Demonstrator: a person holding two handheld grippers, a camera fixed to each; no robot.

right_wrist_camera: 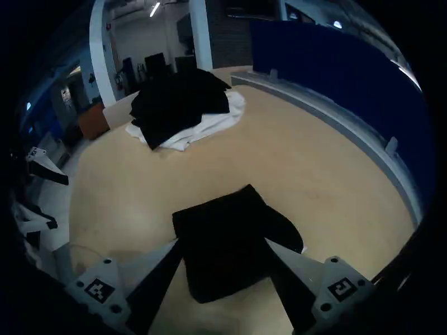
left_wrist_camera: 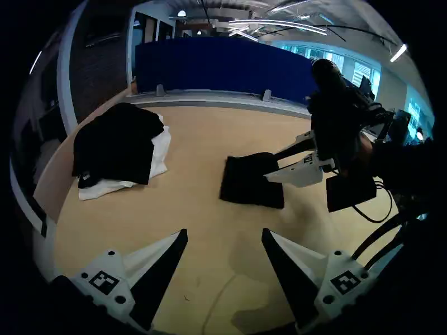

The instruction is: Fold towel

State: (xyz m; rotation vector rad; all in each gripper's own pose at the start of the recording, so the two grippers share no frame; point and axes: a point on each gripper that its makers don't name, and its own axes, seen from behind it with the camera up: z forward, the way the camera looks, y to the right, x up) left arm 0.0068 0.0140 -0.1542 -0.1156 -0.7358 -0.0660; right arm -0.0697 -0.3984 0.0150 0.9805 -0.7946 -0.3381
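Note:
A folded black towel (left_wrist_camera: pixel 246 181) lies flat in the middle of the light wooden table (left_wrist_camera: pixel 201 139). In the left gripper view my left gripper (left_wrist_camera: pixel 223 234) is open over bare table, well short of the towel. My right gripper (left_wrist_camera: pixel 282 163), held by a dark-sleeved arm, reaches in from the right with its fingers spread at the towel's right edge. In the right gripper view the black towel (right_wrist_camera: pixel 234 223) lies just ahead of and between the tips of the open right gripper (right_wrist_camera: pixel 222 243). Whether its fingers touch the cloth I cannot tell.
A pile of black towels on white ones (left_wrist_camera: pixel 117 148) sits at the table's far left corner, also the pile (right_wrist_camera: pixel 181 106) in the right gripper view. A blue partition (left_wrist_camera: pixel 223 67) runs behind the table. Dark equipment and a cable (left_wrist_camera: pixel 363 212) lie at the right edge.

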